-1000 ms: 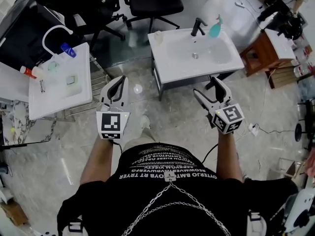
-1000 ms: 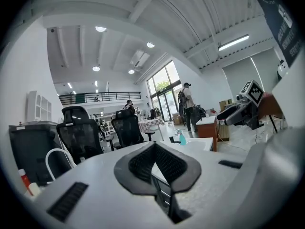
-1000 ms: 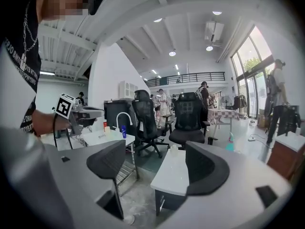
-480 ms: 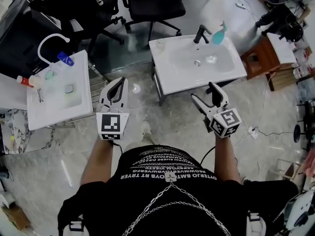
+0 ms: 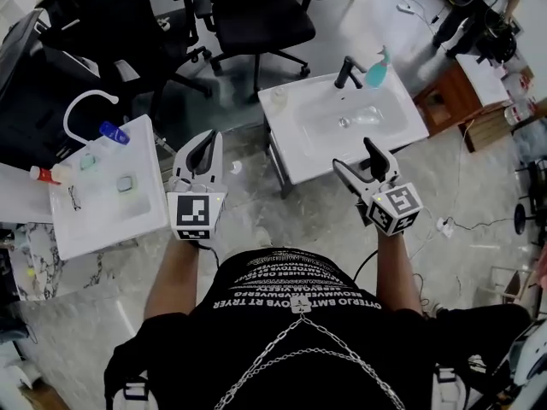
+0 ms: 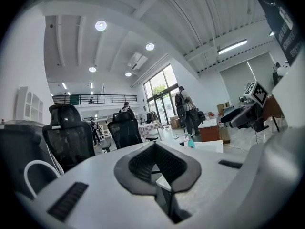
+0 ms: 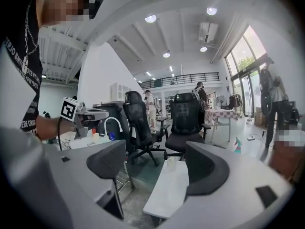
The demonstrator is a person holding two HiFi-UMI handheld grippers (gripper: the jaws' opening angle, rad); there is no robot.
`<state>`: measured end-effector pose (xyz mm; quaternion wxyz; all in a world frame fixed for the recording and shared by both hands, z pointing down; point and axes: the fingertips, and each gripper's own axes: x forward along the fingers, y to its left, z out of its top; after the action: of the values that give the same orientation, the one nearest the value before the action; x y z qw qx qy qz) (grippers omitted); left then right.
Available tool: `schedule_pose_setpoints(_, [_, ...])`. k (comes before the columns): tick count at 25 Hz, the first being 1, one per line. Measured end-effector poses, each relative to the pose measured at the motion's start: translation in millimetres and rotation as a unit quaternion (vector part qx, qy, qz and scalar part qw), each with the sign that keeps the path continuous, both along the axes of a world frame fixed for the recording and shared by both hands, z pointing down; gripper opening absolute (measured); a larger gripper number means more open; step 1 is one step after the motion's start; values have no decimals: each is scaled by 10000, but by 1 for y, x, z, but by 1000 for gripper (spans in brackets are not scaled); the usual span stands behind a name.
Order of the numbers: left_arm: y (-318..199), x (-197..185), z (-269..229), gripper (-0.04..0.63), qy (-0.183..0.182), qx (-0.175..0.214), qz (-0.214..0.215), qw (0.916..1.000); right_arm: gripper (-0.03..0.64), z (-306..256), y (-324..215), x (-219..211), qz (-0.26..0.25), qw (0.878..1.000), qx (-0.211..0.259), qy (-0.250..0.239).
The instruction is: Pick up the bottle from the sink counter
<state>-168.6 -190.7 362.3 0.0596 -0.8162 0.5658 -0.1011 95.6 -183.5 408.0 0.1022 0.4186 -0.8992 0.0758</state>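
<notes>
A teal spray bottle (image 5: 376,69) stands at the back of the white sink counter (image 5: 299,148), beside the black faucet (image 5: 345,71). Something clear (image 5: 368,115) lies in the basin; I cannot tell what it is. A small pale cup (image 5: 275,96) sits on the counter's back left corner. My right gripper (image 5: 355,157) is open and empty, held in the air just short of the counter's front edge. My left gripper (image 5: 205,143) is shut on nothing, over the floor left of the counter. The right gripper view shows the counter (image 7: 167,187) between the open jaws and the teal bottle (image 7: 238,145) far off.
A second white sink unit (image 5: 81,225) with a white arched faucet (image 5: 84,105), a blue bottle (image 5: 114,132) and a red-capped bottle (image 5: 43,174) stands at left. Black office chairs (image 5: 256,11) stand behind the counter. A wooden side table (image 5: 449,101) is at right.
The sink counter has come a little closer in the head view. The right gripper now reaches nearer the counter's front edge. Both grippers keep the same state.
</notes>
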Motion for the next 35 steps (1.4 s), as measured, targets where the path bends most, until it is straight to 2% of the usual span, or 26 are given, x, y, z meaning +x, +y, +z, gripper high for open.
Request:
schedule_pose_setpoints(5, [-25,-14,-4,5,-21,121,137,9998,367,-11,-18,-9,169,9997,149,65])
schedule_pose_setpoints(15, [-58,-5,29,5,25,-309,383,9988,367,11,-47,-25,101,9998,-148,113])
schedule_pose_setpoints(26, [-119,-3,39,6,-103,-489,73,9987,367,43,-133,-35,-382,9988,-312,78])
schedule_pose_setpoints(35, [-192,8,50,6,-167,-634,-287,9974,367,78,-219,-38,-960,9937,-585,10])
